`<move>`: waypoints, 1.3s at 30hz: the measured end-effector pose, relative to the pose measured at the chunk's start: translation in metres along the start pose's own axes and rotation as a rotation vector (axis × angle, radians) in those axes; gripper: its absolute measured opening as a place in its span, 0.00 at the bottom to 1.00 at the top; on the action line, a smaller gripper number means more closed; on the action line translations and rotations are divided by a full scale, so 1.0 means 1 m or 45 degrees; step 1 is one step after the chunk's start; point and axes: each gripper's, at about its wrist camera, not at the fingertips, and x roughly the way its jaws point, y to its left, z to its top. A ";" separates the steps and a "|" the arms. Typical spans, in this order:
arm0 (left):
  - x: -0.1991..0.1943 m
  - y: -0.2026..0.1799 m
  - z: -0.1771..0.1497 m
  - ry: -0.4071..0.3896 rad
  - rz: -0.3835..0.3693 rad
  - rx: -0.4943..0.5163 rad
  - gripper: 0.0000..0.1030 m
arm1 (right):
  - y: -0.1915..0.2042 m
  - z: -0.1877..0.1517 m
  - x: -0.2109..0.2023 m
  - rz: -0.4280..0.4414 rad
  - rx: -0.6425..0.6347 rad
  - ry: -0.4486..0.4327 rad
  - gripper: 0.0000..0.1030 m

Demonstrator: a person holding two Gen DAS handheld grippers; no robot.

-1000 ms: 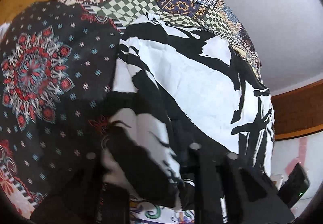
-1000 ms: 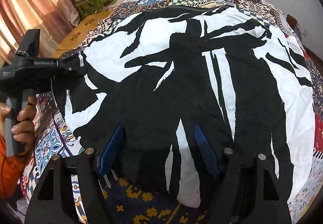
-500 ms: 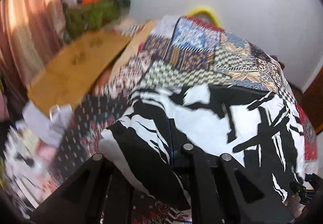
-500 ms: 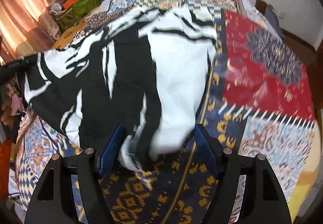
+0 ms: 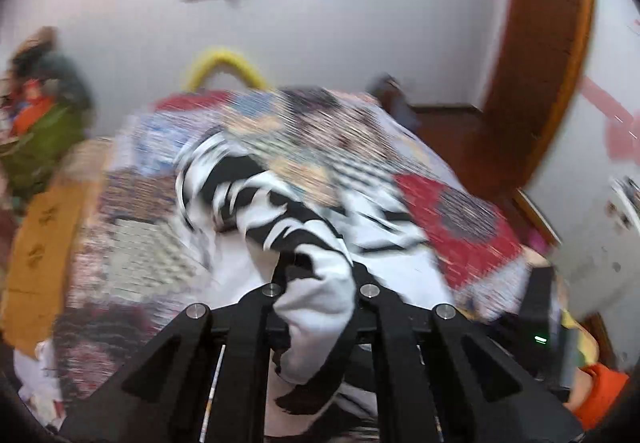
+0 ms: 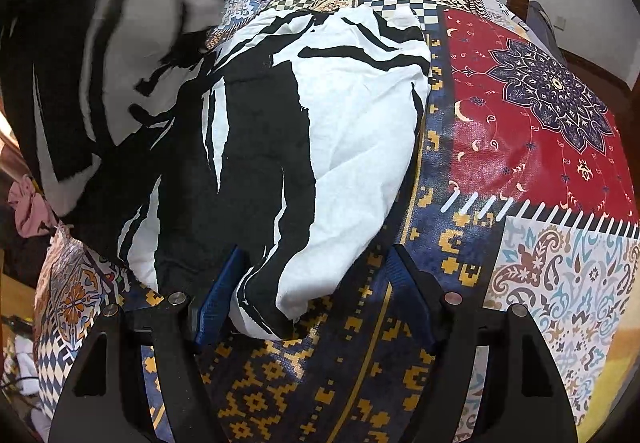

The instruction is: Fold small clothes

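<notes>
A black-and-white patterned garment point(image 6: 352, 115) lies on a patchwork bedspread point(image 6: 540, 103). My left gripper point(image 5: 316, 267) is shut on a bunched white fold of the garment point(image 5: 280, 211) and holds it above the bed; this view is blurred. In the right wrist view that raised part point(image 6: 100, 63) hangs at the upper left. My right gripper point(image 6: 316, 255) is open, low over the near corner of the garment. The cloth touches the left blue pad point(image 6: 218, 299), and the right pad point(image 6: 408, 291) stands apart from it.
A yellow curved thing point(image 5: 224, 59) sits at the bed's far edge by the white wall. A wooden door point(image 5: 552, 43) is at the right, a green pile of things point(image 5: 40, 131) and a wooden board point(image 5: 40, 243) at the left. Pink cloth point(image 6: 28, 207) lies off the bed.
My left gripper has risen and rolled, lifting the garment's edge off the bed toward the right side. My right gripper slid right to the garment's near corner, then stayed still, open.
</notes>
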 end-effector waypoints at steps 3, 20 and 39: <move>0.028 -0.024 -0.013 0.119 -0.098 0.043 0.07 | 0.002 -0.002 -0.002 0.007 -0.002 0.003 0.68; 0.010 -0.036 -0.020 0.106 -0.266 0.011 0.07 | 0.004 -0.009 -0.011 0.022 0.006 -0.003 0.69; -0.022 -0.030 -0.036 0.141 -0.252 0.044 0.69 | -0.020 -0.007 -0.083 -0.045 0.037 -0.159 0.68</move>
